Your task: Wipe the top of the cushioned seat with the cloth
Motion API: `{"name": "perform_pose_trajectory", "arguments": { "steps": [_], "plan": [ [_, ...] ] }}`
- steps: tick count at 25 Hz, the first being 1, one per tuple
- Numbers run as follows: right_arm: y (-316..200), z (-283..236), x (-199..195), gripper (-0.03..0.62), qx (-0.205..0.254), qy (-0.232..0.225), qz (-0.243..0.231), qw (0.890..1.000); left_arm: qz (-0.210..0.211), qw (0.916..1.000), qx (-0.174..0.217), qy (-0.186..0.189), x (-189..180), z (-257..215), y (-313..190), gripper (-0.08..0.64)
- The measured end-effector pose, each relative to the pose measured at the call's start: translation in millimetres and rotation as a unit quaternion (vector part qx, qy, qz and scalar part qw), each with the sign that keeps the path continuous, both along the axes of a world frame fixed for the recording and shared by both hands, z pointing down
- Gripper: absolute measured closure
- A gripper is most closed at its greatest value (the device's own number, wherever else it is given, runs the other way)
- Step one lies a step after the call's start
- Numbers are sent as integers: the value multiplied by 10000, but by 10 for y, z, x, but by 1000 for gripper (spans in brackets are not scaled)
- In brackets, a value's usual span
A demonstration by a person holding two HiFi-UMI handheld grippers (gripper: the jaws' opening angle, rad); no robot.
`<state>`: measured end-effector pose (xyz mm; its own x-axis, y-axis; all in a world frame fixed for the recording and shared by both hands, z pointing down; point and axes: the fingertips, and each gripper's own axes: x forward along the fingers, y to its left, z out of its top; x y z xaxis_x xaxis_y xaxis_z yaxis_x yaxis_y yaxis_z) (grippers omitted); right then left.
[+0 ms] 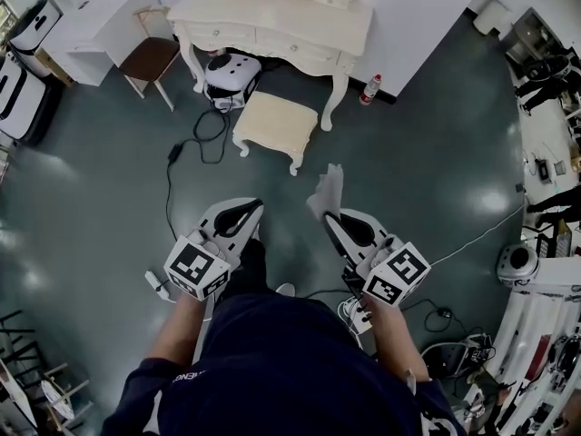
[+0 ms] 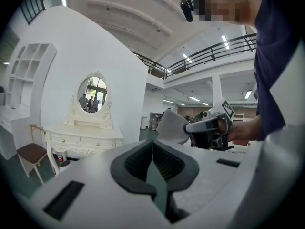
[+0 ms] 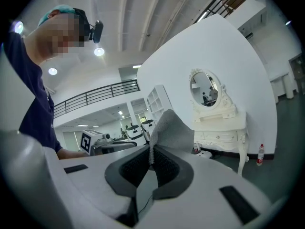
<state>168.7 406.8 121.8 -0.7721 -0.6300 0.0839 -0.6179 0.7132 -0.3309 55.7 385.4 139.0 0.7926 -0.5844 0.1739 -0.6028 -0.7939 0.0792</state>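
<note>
The cushioned seat [image 1: 274, 123] is a cream stool with a pale pad, standing on the floor in front of the dressing table [image 1: 272, 16]. My right gripper [image 1: 332, 218] is shut on a grey cloth [image 1: 327, 192], which sticks up from its jaws; the same cloth [image 3: 170, 129] fills the right gripper view above the closed jaws. My left gripper [image 1: 253, 209] is shut with nothing in it. Both grippers are held in the air, well short of the seat. In the left gripper view the cloth [image 2: 172, 126] and the right gripper's body show to the right.
A black cable [image 1: 169, 184] runs over the dark floor to the left of the seat. A white device [image 1: 231, 73] sits under the dressing table, a brown chair [image 1: 150, 59] at its left, a bottle [image 1: 370, 88] at its right. Equipment crowds the right edge.
</note>
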Motion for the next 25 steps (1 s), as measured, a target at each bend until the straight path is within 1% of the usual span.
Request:
{"name": "perform_pose_trajectory", "arguments": {
  "steps": [3, 9, 13, 18, 22, 25],
  "plan": [
    [-347, 55, -154, 561, -95, 38, -44, 9999, 0, 10000, -82, 1, -134, 61, -364, 548],
    [-1030, 62, -527, 561, -213, 95, -108, 9997, -52, 9997, -252, -48, -521, 129, -1069, 548],
    [-1497, 56, -746, 561, -311, 151, -77, 9994, 23, 9996, -288, 30, -751, 99, -1569, 548],
    [-2073, 27, -921, 561, -368, 193, 79, 9991, 159, 9991, -382, 4, -991, 121, -2160, 548],
    [-2580, 33, -1041, 561, -456, 266, 245, 9983, 266, 9986, -446, 55, -1180, 104, -2692, 548],
    [-2855, 66, -1098, 561, -512, 329, 329, 9976, 333, 9984, -466, 33, -1257, 107, -2968, 548]
  ]
}}
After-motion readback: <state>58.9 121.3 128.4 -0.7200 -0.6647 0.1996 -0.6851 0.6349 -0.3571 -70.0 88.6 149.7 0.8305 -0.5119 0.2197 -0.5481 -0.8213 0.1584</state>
